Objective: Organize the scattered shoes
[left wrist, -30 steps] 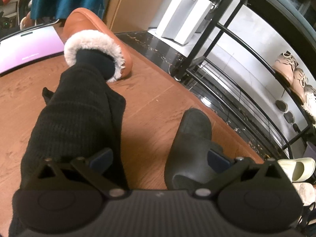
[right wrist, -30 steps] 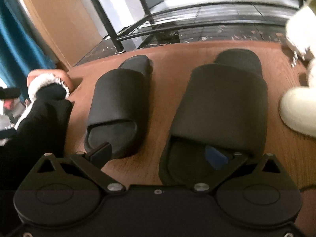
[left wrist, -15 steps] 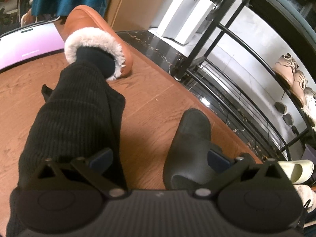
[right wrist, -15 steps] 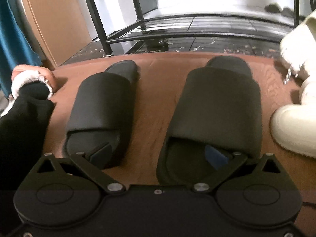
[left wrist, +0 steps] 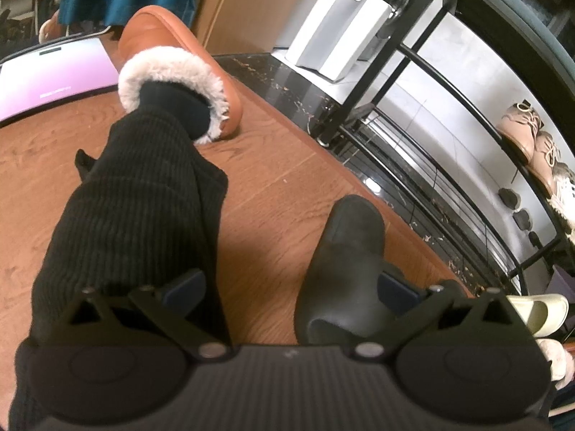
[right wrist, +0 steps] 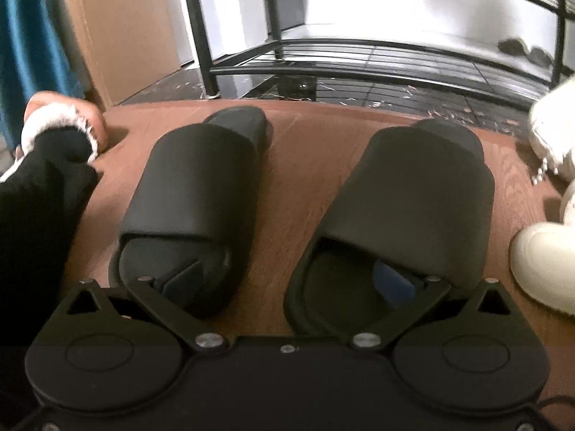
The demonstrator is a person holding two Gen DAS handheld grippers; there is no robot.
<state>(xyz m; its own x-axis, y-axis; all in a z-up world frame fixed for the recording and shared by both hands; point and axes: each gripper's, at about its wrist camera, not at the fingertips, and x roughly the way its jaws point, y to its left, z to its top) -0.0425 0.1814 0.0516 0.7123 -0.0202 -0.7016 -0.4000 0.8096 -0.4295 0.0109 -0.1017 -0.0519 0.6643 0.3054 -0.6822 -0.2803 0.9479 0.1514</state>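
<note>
Two black slides lie side by side on the brown wood floor, toes toward the rack: the left slide (right wrist: 194,186) and the right slide (right wrist: 406,208). My right gripper (right wrist: 287,282) hangs open behind their heels, straddling the gap between them. One fingertip is over the left slide's heel and the other is at the right slide's heel opening. In the left wrist view, my left gripper (left wrist: 289,285) is open and holds nothing. One black slide (left wrist: 341,251) sits by its right fingertip. A person's black-trousered leg (left wrist: 136,215) lies at its left fingertip.
The person's foot wears an orange fur-lined slipper (left wrist: 179,54). A black metal shoe rack (right wrist: 359,54) stands ahead, with tan shoes (left wrist: 524,136) on a shelf. White shoes (right wrist: 539,251) lie right of the slides, a cream flat (left wrist: 539,312) sits by the rack, and a white box (left wrist: 337,25) stands at the back.
The right wrist view has tilted up, showing more of the rack, and its left fingertip now overlaps the left slide's heel. The left wrist view has hardly shifted. Both grippers stay open.
</note>
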